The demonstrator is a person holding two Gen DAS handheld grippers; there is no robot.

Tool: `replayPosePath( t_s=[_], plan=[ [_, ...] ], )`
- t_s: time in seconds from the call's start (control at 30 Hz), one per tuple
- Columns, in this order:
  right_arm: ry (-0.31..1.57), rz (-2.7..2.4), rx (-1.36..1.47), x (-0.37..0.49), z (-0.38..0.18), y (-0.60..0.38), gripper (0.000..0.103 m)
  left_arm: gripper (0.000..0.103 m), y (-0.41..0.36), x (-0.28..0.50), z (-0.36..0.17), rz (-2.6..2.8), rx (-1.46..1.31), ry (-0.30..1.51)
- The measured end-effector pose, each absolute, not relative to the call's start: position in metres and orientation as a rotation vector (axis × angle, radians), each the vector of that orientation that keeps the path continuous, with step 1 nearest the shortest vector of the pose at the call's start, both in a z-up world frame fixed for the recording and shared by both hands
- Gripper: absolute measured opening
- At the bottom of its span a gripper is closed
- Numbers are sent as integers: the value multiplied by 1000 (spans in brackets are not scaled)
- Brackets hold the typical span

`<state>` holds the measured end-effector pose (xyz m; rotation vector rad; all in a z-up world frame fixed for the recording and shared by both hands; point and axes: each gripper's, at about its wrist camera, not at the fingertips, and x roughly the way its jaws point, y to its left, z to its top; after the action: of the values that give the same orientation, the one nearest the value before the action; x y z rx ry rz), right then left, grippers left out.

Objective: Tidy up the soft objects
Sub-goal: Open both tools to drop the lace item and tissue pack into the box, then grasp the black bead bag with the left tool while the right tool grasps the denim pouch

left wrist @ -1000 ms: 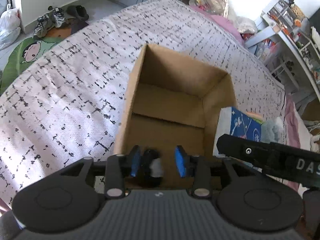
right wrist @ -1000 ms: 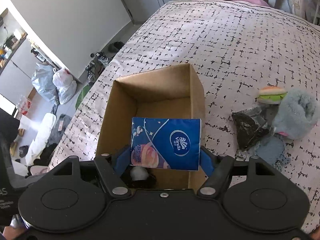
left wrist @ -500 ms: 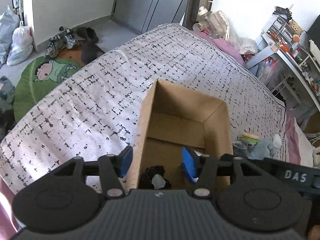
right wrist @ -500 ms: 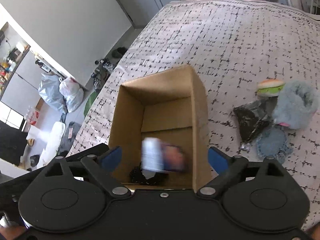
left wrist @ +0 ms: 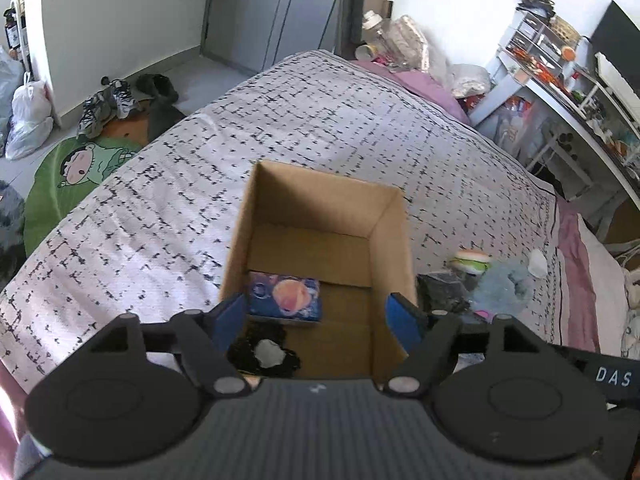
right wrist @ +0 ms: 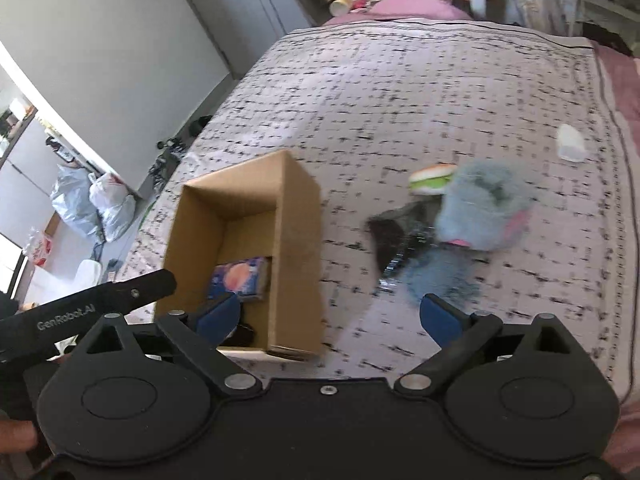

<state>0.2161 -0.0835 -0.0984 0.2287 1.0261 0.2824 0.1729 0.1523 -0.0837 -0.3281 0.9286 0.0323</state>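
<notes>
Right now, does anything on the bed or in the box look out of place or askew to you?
Nothing looks damaged or spilled. The tissue pack lies flat inside the cardboard box, slightly skewed, beside a black item. The remaining soft things, a burger toy, grey plush and dark pouch, sit heaped beside the box.

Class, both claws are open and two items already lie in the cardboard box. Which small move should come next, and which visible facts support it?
Probably the right claw should move right and forward toward the soft pile on the bedspread, likely the blue fluffy toy. Both it and the left claw are open and empty, the tissue pack and black item lie inside the cardboard box, and the pile remains outside.
</notes>
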Motion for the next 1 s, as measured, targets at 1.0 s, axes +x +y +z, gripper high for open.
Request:
replayPosePath(
  t_s=[1.0],
  plan=[
    [920, 207, 311, 198, -95, -208, 103, 103, 48, 170, -69, -38, -230, 899]
  ],
)
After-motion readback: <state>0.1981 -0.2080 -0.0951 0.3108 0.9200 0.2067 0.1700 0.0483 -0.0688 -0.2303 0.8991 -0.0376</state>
